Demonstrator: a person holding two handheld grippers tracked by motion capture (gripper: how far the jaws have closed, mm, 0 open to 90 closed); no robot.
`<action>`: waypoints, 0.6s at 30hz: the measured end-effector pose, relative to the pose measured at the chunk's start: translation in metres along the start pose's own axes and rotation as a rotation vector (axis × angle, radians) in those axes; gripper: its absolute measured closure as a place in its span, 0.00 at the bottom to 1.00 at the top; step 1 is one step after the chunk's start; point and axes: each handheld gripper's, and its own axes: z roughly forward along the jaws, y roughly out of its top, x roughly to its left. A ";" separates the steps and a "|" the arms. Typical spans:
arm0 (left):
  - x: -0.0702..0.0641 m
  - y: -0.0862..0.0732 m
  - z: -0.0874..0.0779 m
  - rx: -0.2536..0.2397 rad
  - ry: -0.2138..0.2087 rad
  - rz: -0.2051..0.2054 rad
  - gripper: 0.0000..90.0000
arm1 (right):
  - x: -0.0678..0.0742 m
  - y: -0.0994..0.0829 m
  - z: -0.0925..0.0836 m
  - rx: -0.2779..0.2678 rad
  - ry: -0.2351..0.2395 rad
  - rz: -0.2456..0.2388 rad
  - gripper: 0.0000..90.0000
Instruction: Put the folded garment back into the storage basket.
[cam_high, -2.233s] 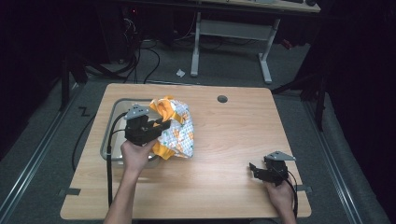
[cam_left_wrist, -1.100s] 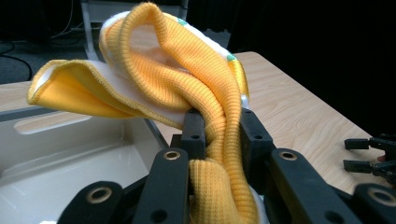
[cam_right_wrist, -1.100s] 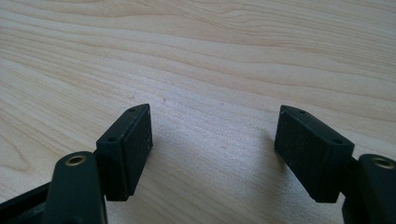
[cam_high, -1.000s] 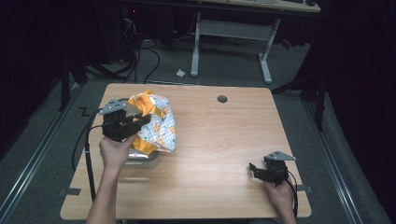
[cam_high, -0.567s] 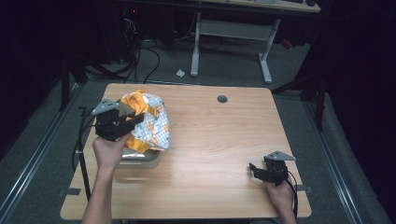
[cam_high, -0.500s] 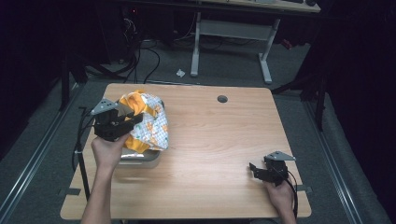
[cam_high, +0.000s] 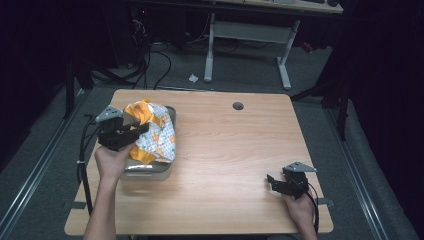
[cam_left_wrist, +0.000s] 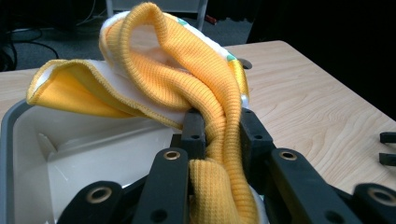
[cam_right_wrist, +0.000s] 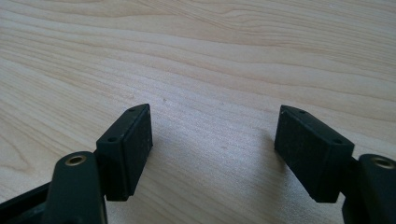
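A crumpled garment (cam_high: 152, 134), white with a small print and yellow-orange ribbed trim, hangs over a grey metal tray (cam_high: 148, 170) at the table's left side. My left gripper (cam_high: 131, 131) is shut on the garment's yellow ribbed band (cam_left_wrist: 219, 154), which runs up between the two black jaws, and it holds the cloth above the tray (cam_left_wrist: 9, 140). At the table's front right, my right gripper (cam_high: 274, 182) rests low over the bare wood (cam_right_wrist: 224, 56), its jaws wide apart with nothing between them (cam_right_wrist: 212, 149).
A round cable hole (cam_high: 238, 106) sits near the table's far edge. Beyond the table stand a white desk frame (cam_high: 245, 35) and cables on the dark floor. My right gripper's jaw tips (cam_left_wrist: 387, 148) peek in at the far right of the left gripper view.
My left gripper has carried the garment leftwards from the table's middle-left to above the tray. The right gripper has stayed where it was.
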 end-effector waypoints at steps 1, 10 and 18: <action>0.001 -0.001 0.001 0.003 -0.002 -0.001 0.84 | 0.000 0.000 0.000 0.000 0.000 0.000 0.31; 0.010 -0.007 0.009 0.031 0.019 -0.015 0.84 | 0.000 0.000 0.000 0.000 0.000 0.000 0.31; 0.020 -0.012 0.014 0.053 0.033 -0.039 0.84 | 0.000 0.000 0.000 0.000 0.000 0.000 0.31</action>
